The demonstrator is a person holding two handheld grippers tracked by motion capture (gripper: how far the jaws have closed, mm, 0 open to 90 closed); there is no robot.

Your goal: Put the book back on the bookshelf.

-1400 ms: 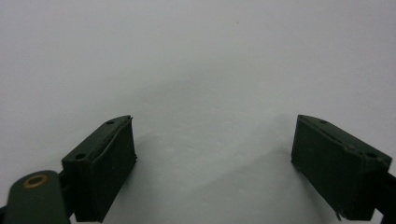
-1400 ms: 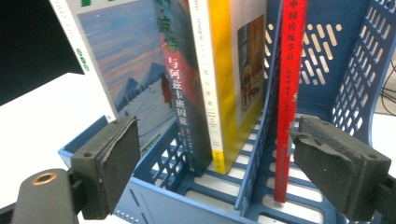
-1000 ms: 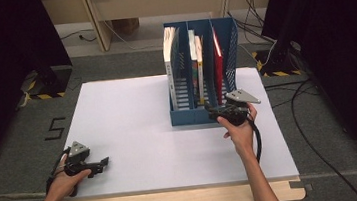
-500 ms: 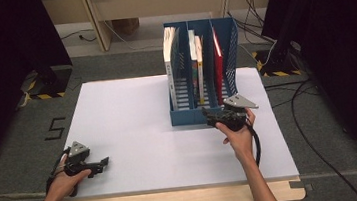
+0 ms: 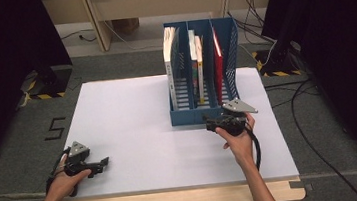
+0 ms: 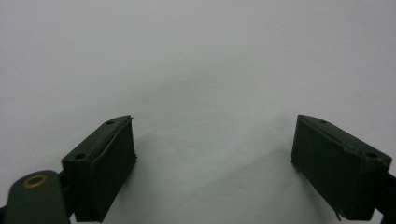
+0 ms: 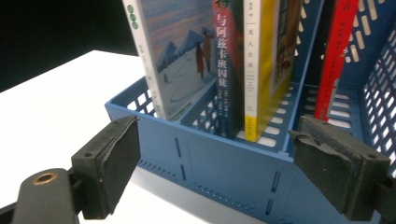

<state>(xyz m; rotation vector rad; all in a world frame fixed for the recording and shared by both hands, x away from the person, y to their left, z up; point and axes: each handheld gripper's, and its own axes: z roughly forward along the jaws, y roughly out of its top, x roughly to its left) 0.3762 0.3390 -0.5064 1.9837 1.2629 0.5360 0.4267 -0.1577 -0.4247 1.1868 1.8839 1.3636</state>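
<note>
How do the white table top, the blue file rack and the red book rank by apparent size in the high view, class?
1. White table top, by far the largest.
2. Blue file rack.
3. Red book, a thin sliver seen edge-on in the rack's right compartment, so its true size is uncertain.

Black curtains flank a grey carpeted floor strewn with cables behind the white table.
</note>
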